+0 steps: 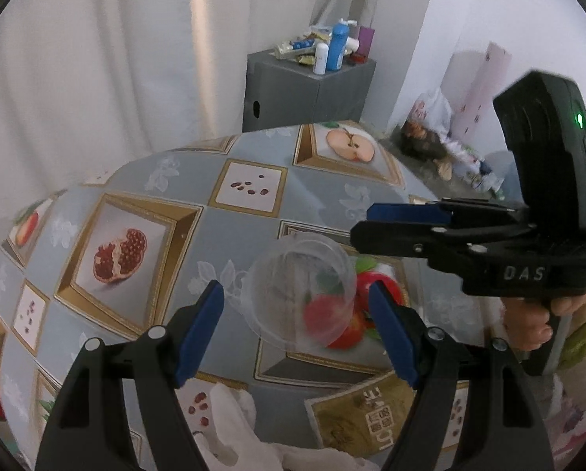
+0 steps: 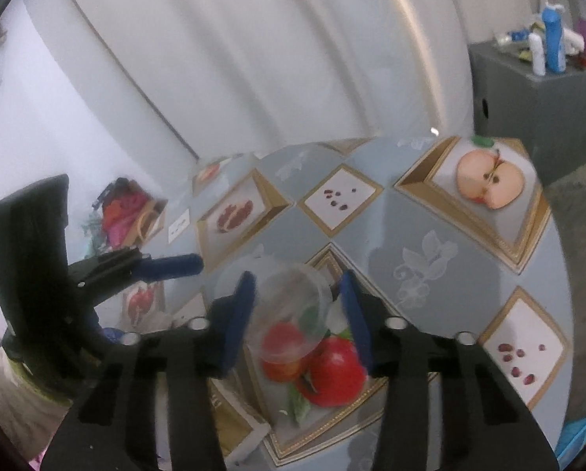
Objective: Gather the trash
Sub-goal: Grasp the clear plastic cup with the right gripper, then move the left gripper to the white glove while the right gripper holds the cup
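Fruit-print tablecloth (image 2: 422,235) bare beyond clear cup (image 2: 289,314), right gripper (image 2: 299,314) straddling it

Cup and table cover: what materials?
Cup: looks like thin clear plastic, glossy; the printed fruit shows straight through its wall. Table cover: probably vinyl or oilcloth, smooth with a slight sheen and printed fruit panels; could be laminated fabric.

White plastic bag (image 1: 246,428) cut off at the left wrist view's bottom edge, clear cup (image 2: 289,314) motion-blurred, bottles on the grey cabinet (image 1: 308,90) too small to read, floor clutter (image 2: 128,212) indistinct
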Tool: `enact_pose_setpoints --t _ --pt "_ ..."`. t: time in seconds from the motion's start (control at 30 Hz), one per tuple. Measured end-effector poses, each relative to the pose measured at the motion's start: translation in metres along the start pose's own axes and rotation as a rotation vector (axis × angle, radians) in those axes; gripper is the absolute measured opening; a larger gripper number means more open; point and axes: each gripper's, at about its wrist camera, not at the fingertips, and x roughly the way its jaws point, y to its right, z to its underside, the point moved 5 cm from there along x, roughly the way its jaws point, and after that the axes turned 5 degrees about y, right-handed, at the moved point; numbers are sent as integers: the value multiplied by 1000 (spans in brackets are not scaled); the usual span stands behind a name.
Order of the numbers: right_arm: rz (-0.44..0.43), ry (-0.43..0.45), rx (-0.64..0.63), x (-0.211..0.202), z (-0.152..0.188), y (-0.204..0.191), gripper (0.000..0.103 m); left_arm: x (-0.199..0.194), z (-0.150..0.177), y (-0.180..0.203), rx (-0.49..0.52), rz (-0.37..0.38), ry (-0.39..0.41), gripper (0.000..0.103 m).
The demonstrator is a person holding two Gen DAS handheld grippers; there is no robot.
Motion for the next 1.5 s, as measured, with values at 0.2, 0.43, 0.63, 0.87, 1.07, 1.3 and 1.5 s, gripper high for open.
enact_pose_setpoints --t 0.2,0.43,0.63,0.87,1.07,1.3,1.5 --pt "-29 -27 15 0 3 0 25 13 -2 5 30 -9 -53 74" --pt "-67 -56 60 1 3 4 25 19 -3 -1 -45 33 -97 65" --pt "-80 -30 86 -3 -4 4 27 11 -6 -9 -119 97 -125 64" --pt "-79 -30 118 -3 -5 3 38 -2 -1 -15 -152 85 -137 65" --pt "-72 -26 102 -5 -13 -9 56 -57 18 -32 -67 -51 -58 71" --pt "-33 -86 40 22 -13 -30 58 -74 62 -79 -112 -236 -75 68" --pt "46 -119 -47 32 0 -39 56 -72 82 -88 -145 -251 -81 58"
